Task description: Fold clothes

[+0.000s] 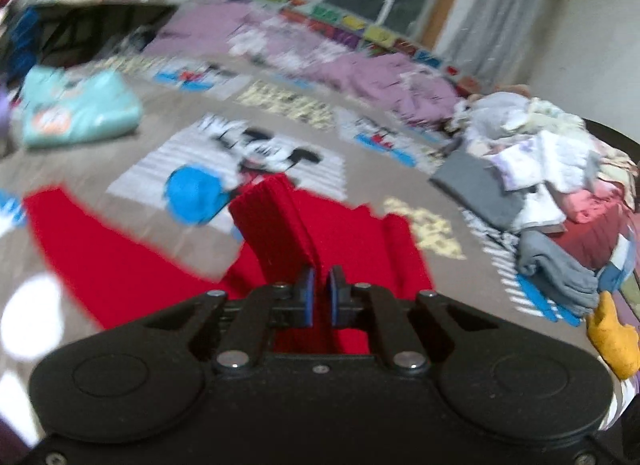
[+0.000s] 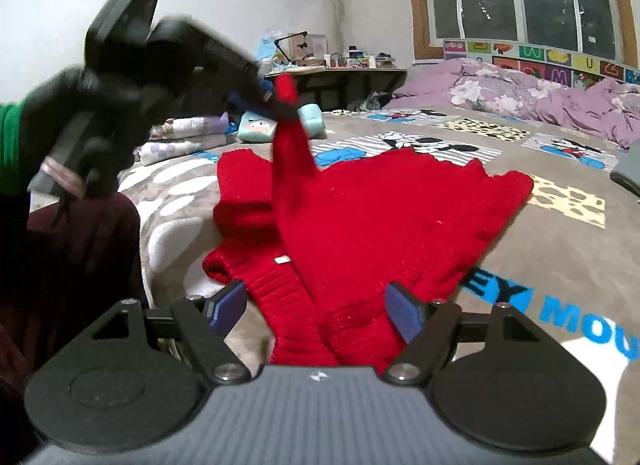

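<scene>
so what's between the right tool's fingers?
The red sweater: its near ribbed edge lies between the open right tool's fingers, unpinched. Right wrist view.

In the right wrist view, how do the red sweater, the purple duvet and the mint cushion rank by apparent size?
1. red sweater, nearest the camera
2. purple duvet, farther back and cut off at the edge
3. mint cushion, partly hidden by the sweater's lifted sleeve

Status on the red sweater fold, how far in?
Done: the red sweater lies spread on the bed. In hand: the left gripper is shut on a sleeve, lifting it. The right gripper hangs open over the near edge. Left: folding this sweater, then the clothes pile.
</scene>
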